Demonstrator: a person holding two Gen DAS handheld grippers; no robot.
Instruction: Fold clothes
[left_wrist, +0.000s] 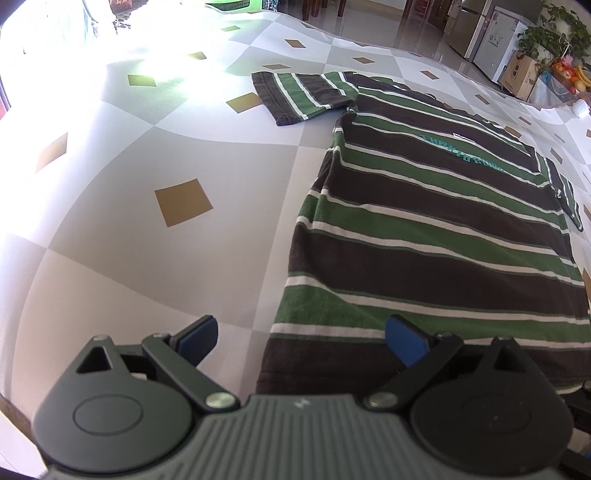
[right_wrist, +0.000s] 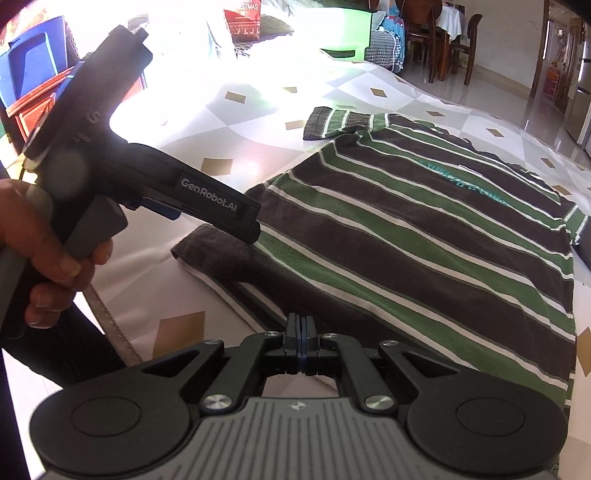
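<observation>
Our left gripper (left_wrist: 299, 343) stands released, straddling the near hem corner of the striped shirt (left_wrist: 424, 229), which lies flat on the checked tablecloth (left_wrist: 147, 166). From the right wrist, our right gripper (right_wrist: 300, 325) is clenched at the hem; whether cloth is caught we cannot tell, so lifting now could drag one corner askew.

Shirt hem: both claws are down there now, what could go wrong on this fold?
1. The right claw is shut at the shirt hem; whether it caught cloth is unclear, so it may lift nothing.
2. The left claw is open astride the corner; lifting now would raise one side only and skew the fold.
3. The sleeve lies spread out and may trail.
</observation>
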